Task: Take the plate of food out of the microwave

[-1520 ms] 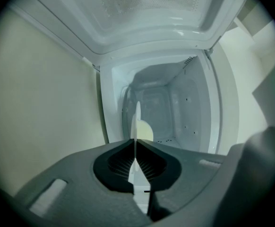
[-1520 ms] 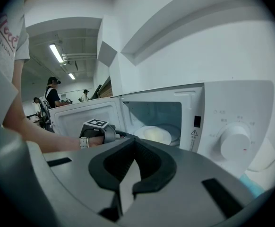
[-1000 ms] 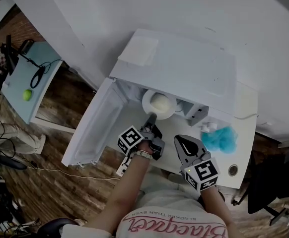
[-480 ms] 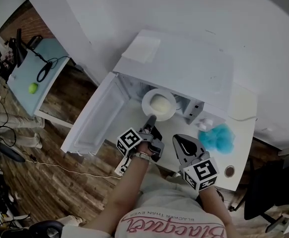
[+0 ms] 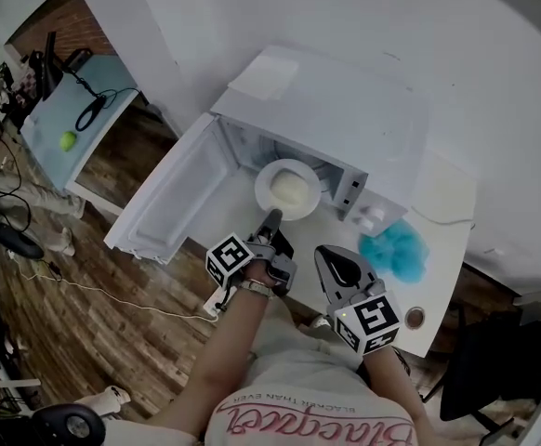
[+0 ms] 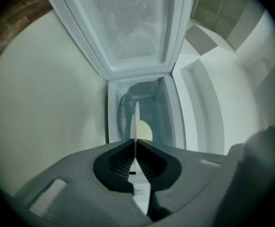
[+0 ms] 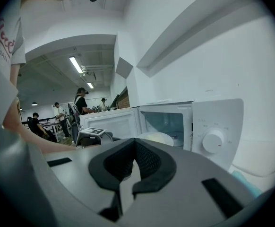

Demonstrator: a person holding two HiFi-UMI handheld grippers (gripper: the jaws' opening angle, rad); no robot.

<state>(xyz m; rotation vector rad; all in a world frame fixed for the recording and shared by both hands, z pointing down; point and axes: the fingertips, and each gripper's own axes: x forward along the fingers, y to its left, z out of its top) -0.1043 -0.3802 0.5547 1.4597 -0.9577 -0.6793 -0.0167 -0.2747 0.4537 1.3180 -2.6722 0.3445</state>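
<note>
The plate [image 5: 262, 178] of food is clamped at its rim by the left gripper [image 5: 270, 218] at the open microwave [image 5: 345, 110]; the right gripper [image 5: 330, 255] is held closed and empty.

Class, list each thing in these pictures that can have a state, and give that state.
Microwave door: swung wide open.
Plate: gripped at its rim, food on it.
Left gripper: shut on the plate.
Right gripper: shut, empty.

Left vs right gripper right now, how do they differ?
Left gripper is clamped on the plate rim; right gripper holds nothing, jaws together. Left reaches to the microwave mouth; right sits further back. Shared: both face the microwave.
</note>
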